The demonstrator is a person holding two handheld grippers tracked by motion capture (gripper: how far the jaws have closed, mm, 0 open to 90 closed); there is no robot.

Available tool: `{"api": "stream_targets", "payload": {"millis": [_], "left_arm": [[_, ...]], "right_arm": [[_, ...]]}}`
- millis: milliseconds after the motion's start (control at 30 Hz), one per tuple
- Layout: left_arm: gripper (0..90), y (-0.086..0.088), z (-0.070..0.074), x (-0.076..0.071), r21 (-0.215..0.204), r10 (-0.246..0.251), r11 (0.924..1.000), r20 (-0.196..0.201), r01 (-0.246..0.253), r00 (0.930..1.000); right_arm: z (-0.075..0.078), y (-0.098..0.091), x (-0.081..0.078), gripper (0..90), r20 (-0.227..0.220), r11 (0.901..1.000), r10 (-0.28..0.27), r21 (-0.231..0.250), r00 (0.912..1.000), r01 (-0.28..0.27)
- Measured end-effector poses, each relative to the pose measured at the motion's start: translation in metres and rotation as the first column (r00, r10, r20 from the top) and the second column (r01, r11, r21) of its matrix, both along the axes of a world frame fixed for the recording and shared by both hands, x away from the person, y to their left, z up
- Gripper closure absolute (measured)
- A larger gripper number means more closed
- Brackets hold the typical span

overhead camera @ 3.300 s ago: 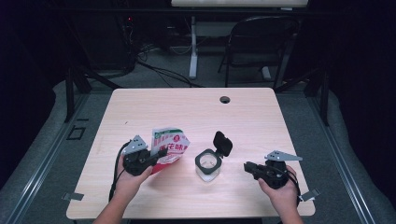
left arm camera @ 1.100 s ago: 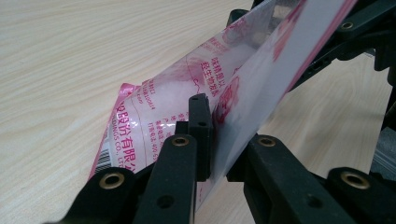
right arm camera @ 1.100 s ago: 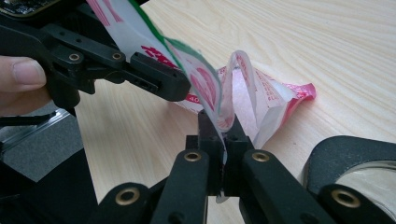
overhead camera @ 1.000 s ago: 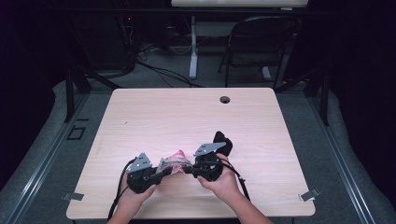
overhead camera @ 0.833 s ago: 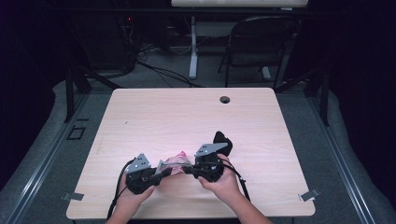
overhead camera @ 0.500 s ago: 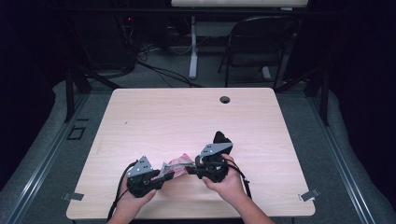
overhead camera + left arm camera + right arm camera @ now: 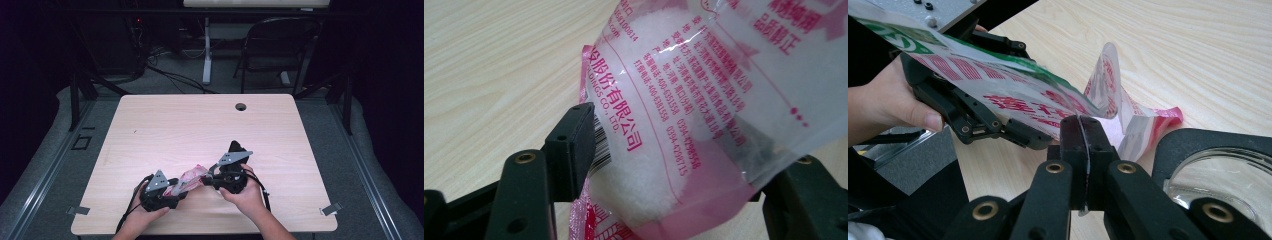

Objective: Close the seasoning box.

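Note:
A clear plastic bag (image 7: 192,176) with pink print, part full of white grains, hangs between my two grippers near the table's front edge. My left gripper (image 7: 179,189) holds its jaws apart around the bag's (image 7: 684,100) bulging lower end. They have just been opening, and the pads do not press on it. My left gripper (image 7: 689,165) looks up along the bag. My right gripper (image 7: 206,181) is shut on the bag's thin top edge (image 7: 1108,80). In the right gripper view my right gripper (image 7: 1082,132) pinches the film, with my left gripper (image 7: 973,120) beyond, under the bag.
A glass jar (image 7: 1228,175) with a black hinged lid (image 7: 235,147) stands just behind and right of my right gripper. The wooden table (image 7: 200,125) has a cable hole (image 7: 240,106) near its far edge. A chair (image 7: 275,45) stands beyond the table.
The right gripper came in from the right and took the bag's top edge. Over the last second the left gripper sank a little, its jaws spread, and the bag sagged lower.

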State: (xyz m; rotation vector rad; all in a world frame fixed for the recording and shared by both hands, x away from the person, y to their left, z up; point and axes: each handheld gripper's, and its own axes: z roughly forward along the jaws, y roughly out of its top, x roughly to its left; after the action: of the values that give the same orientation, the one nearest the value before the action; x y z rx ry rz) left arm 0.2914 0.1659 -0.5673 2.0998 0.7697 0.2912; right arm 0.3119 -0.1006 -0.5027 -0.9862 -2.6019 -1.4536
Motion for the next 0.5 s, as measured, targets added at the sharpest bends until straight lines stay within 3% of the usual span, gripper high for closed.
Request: {"api": "stream_targets", "payload": {"millis": [233,300,433,500], "left_arm": [[36.3,0.000,-0.006,0.004,-0.011,0.010,0.9999,-0.005,-0.010,0.9999],[34.8,-0.001,-0.008,0.004,-0.006,0.025,0.9997,-0.010,-0.025,0.9997],[32.1,-0.005,-0.015,0.006,0.018,0.031,0.9994,-0.061,-0.030,0.9976],[30.3,-0.008,-0.018,0.007,0.036,0.035,0.9988,-0.056,-0.033,0.9978]], "right_arm": [[-0.001,-0.001,0.001,90.0,-0.001,1.0000,0.001,0.003,1.0000,-0.001],[0.000,-0.001,0.001,90.0,0.000,1.0000,-0.001,0.003,1.0000,0.001],[0.000,-0.001,0.001,90.0,-0.012,0.9998,-0.007,0.018,0.9999,0.007],[0.000,-0.001,0.001,90.0,-0.014,0.9998,-0.008,0.021,0.9999,0.008]]}}
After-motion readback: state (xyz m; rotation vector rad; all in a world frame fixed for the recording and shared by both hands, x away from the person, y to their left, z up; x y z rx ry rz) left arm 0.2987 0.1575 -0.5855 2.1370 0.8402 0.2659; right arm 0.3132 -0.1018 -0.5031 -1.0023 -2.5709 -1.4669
